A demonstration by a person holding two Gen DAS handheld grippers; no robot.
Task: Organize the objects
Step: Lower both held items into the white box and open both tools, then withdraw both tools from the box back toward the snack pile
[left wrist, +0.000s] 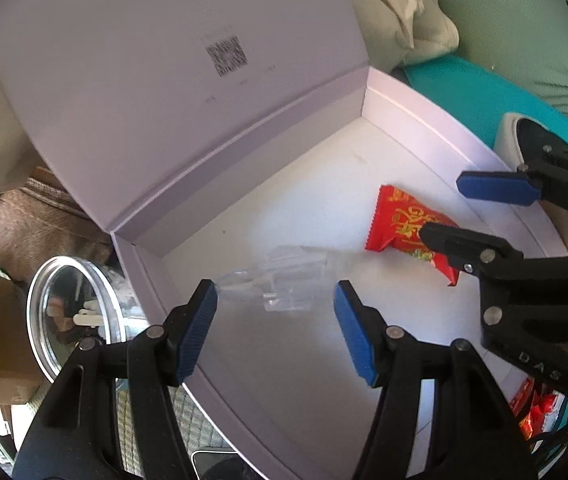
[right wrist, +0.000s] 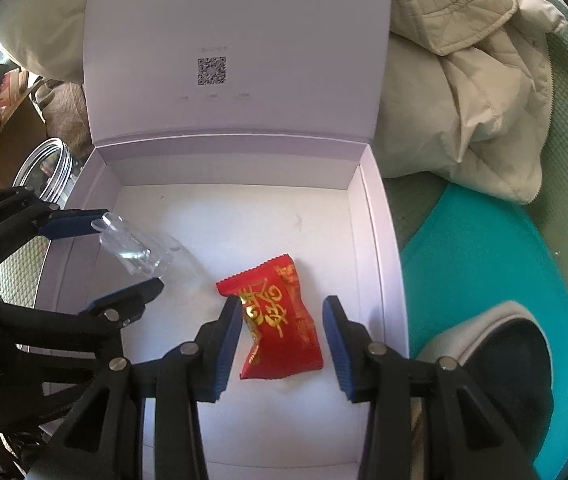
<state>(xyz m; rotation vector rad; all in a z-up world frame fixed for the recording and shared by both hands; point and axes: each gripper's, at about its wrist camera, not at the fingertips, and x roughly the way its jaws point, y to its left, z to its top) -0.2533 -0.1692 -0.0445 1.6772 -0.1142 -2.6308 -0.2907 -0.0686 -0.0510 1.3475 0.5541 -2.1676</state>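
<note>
Packet (left wrist: 412,232), red, lies at 3 o'clock on the box (left wrist: 416,128) floor in the left wrist view; left gripper (left wrist: 276,316) spread around a clear vial (left wrist: 284,280), not pinching. Right wrist view: right gripper (right wrist: 282,344) spread astride the packet (right wrist: 280,320), pads apart from it; vial (right wrist: 136,248) at 9 o'clock.

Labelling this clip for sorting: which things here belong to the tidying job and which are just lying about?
In the job:
open box
red candy packet
clear plastic piece
left claw
right claw

Lying about:
beige jacket
shoe
clear round lid

Packet (right wrist: 280,320) and vial (right wrist: 136,246) inside box (right wrist: 376,240)
</note>
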